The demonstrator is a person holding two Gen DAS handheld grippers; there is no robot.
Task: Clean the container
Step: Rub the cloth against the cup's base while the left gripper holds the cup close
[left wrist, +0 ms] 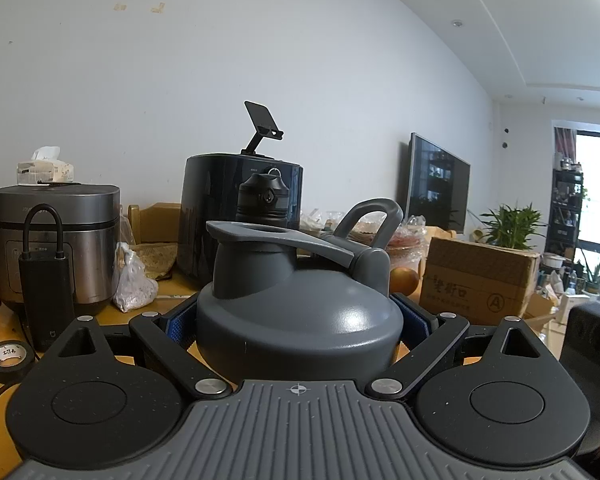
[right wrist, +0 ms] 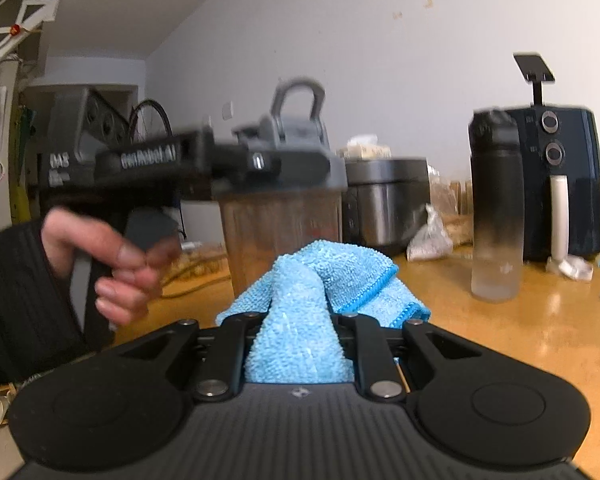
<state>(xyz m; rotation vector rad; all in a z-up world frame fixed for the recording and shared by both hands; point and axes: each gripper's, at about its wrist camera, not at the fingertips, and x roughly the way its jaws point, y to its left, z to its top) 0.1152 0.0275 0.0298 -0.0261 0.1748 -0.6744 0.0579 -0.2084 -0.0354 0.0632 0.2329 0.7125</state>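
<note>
So the container here is a shaker bottle with a smoky see-through body and a grey flip-top lid, standing upright on the yellow-wood table, long axis straight up and down. The lid's carry loop sticks up at the back.

The left gripper is clamped around the lid from the side, blue pads pressed against it on both sides, so that hand is basically just pinning the bottle in place. In the right wrist view you can see that gripper coming in level from the left, with the person's hand on its grip.

The right gripper has its jaws pinched tight on a bunched-up blue microfiber cloth, which pokes out forward. The bottle's body sits dead ahead of that cloth, close, a bit above the fold. Can't tell if the cloth is actually touching the wall yet, looks just short.

My read: the wipe has to run up and down or around the side wall, below where the left gripper holds. The black gradient bottle and air fryer off to the right are well clear.
</note>
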